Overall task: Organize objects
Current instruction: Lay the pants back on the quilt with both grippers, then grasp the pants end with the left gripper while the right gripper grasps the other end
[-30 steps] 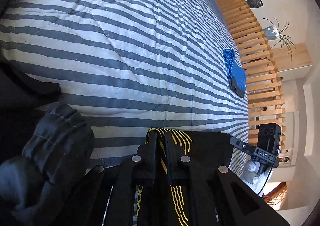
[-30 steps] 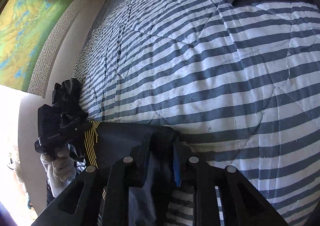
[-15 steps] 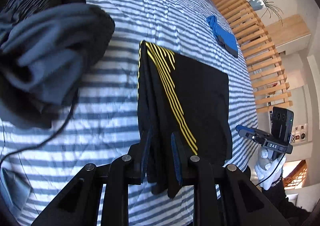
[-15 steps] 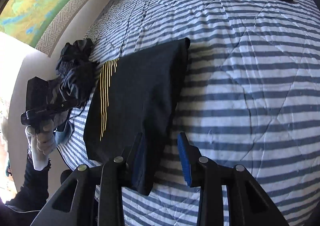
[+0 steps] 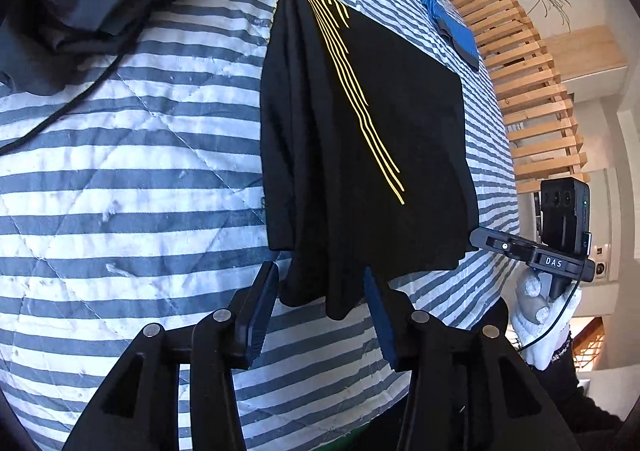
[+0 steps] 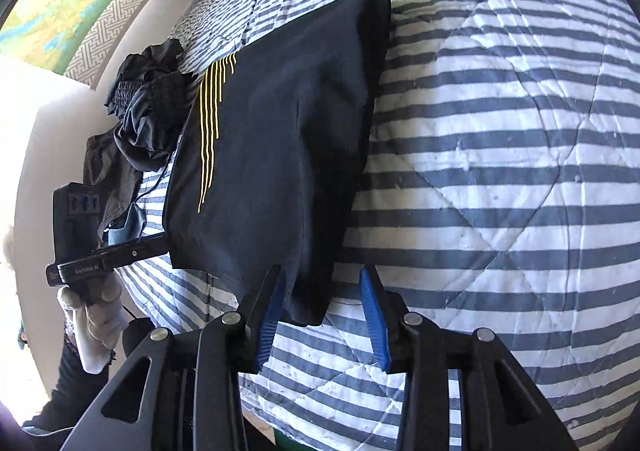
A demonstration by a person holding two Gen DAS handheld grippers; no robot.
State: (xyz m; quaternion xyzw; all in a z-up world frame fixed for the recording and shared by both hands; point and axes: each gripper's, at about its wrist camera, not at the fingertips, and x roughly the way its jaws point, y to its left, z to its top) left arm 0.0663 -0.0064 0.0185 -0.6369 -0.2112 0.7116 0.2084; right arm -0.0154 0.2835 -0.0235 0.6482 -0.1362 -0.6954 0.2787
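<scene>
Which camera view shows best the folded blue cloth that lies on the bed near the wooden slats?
The left wrist view shows it best: the blue cloth lies in full view on the striped bed cover, beyond the black shirt and beside the wooden slats. In the right wrist view I cannot find it; only a dark edge shows at the top.

"DAS" on right claw handle, other label illegible

Quilted cotton-like bedspread, matt, stitched in diagonals, slightly pilled. Black garment of smooth matt cloth with thin yellow printed lines. Crumpled dark clothes, thin and faintly sheeny. Bare slatted wood far right. Matt black plastic tool with ribbed blue pads.
</scene>
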